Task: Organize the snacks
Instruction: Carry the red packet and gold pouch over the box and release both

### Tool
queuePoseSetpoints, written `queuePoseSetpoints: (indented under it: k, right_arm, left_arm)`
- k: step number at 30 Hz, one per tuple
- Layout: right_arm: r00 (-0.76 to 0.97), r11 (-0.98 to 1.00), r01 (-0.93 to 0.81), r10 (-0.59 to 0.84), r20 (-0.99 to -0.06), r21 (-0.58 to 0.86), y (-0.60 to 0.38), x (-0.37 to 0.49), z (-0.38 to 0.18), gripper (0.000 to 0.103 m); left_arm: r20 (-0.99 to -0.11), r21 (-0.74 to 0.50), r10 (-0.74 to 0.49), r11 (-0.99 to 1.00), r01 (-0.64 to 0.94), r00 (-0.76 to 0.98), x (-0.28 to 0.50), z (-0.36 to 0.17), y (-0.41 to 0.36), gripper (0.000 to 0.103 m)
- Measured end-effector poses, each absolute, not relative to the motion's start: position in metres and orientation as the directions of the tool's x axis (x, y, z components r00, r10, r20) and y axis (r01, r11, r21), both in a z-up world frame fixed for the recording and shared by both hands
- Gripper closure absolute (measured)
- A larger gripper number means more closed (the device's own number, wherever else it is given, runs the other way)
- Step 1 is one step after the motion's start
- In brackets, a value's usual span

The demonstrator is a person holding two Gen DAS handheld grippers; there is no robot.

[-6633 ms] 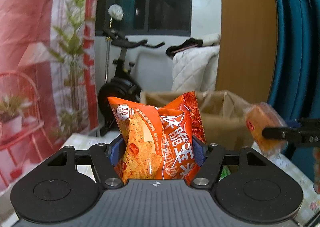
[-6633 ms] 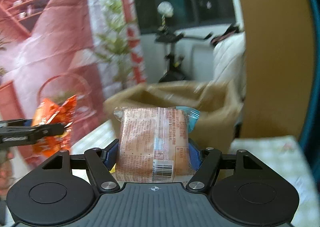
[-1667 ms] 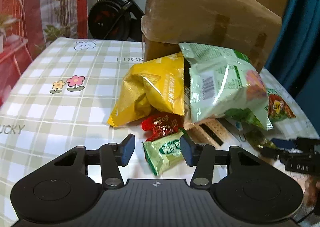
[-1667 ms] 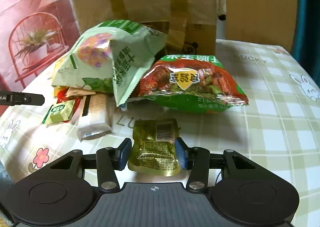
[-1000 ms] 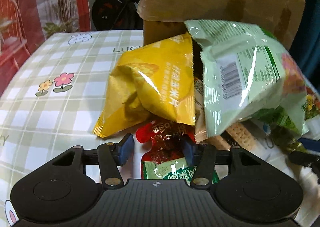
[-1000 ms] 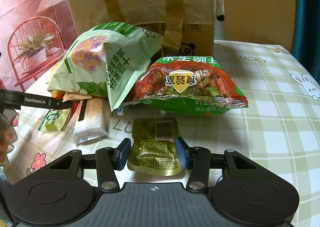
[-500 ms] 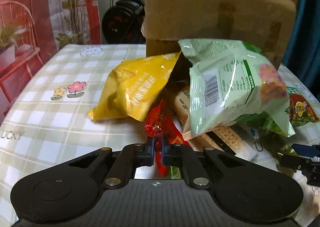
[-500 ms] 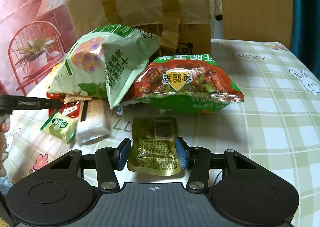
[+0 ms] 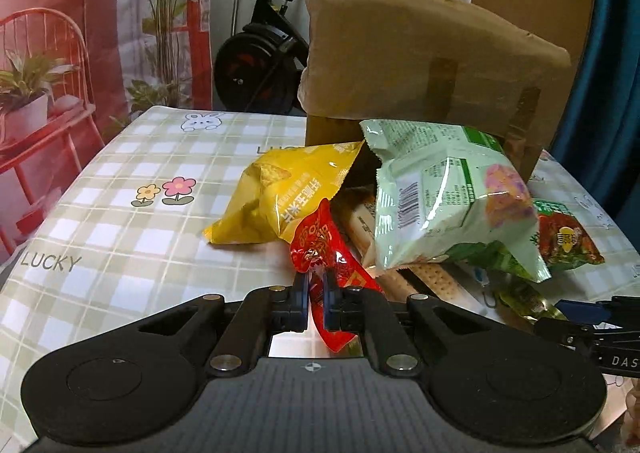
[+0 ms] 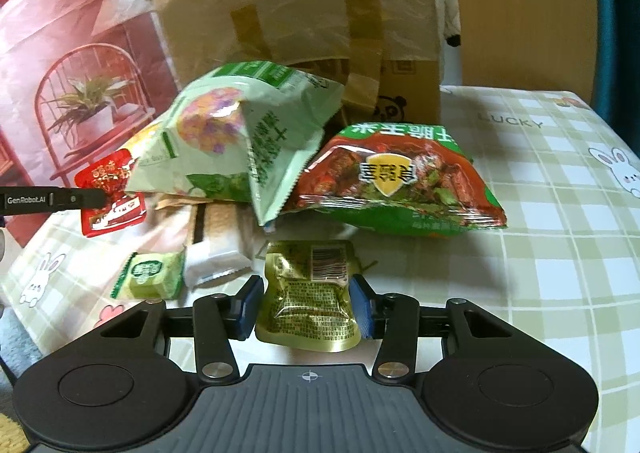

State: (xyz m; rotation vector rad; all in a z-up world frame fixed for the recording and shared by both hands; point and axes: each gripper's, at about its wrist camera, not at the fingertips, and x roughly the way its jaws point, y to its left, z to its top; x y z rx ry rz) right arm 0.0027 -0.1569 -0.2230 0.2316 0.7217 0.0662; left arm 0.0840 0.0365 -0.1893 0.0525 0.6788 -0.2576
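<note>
— While the left gripper [image 9: 316, 303] pinches the red sachet [image 9: 326, 253] with its fingers pressed nearly together, how much sorting is left?

— Most of it, I'd judge. At twelve o'clock from that gripper the cardboard box [image 9: 420, 65] stands on the checked tablecloth [image 9: 120, 213], and a pile lies in front of it: yellow chip bag [image 9: 280, 197] at eleven, pale green bag [image 9: 444, 205] at one.

— And the right gripper [image 10: 307, 303]?

— Its fingers stand partly spread on either side of the olive-gold pouch [image 10: 308, 293]; whether the pads actually press it, I can't tell. The red-and-green bag [image 10: 396, 181] lies at one o'clock, the small green packet [image 10: 150, 279] and biscuit pack [image 10: 216, 249] at ten, all on the cloth.
</note>
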Motion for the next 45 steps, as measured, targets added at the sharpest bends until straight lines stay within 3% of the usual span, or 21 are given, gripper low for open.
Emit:
queuePoseSetpoints:
  k: [13, 24, 37, 42, 45]
  right_arm:
    - [0.789, 0.976, 0.021, 0.117, -0.603, 0.217, -0.157, -0.03, -0.193, 0.06]
    - [0.875, 0.989, 0.036, 0.038, -0.483, 0.142, -0.172, -0.04, -0.141, 0.06]
    - [0.968, 0.998, 0.02, -0.004, -0.251, 0.061, -0.213, 0.057, -0.046, 0.06]
    - [0.973, 0.997, 0.008, 0.009, -0.23, 0.072, -0.229, 0.109, -0.029, 0.06]
    - [0.971, 0.998, 0.0, 0.017, -0.24, 0.07, -0.237, 0.14, -0.028, 0.06]
  left_arm:
    - [-0.546, -0.033, -0.248, 0.961, 0.275, 0.8, 0.064, -0.161, 0.039, 0.095]
    - [-0.427, 0.01, -0.28, 0.949, 0.315, 0.859, 0.06, -0.122, 0.026, 0.095]
    - [-0.305, 0.022, -0.332, 0.935, 0.355, 0.892, 0.118, -0.056, -0.008, 0.095]
    - [-0.279, 0.059, -0.356, 0.92, 0.386, 0.892, 0.159, -0.031, -0.033, 0.095]
    - [-0.299, 0.02, -0.38, 0.914, 0.404, 0.875, 0.189, -0.025, -0.046, 0.095]
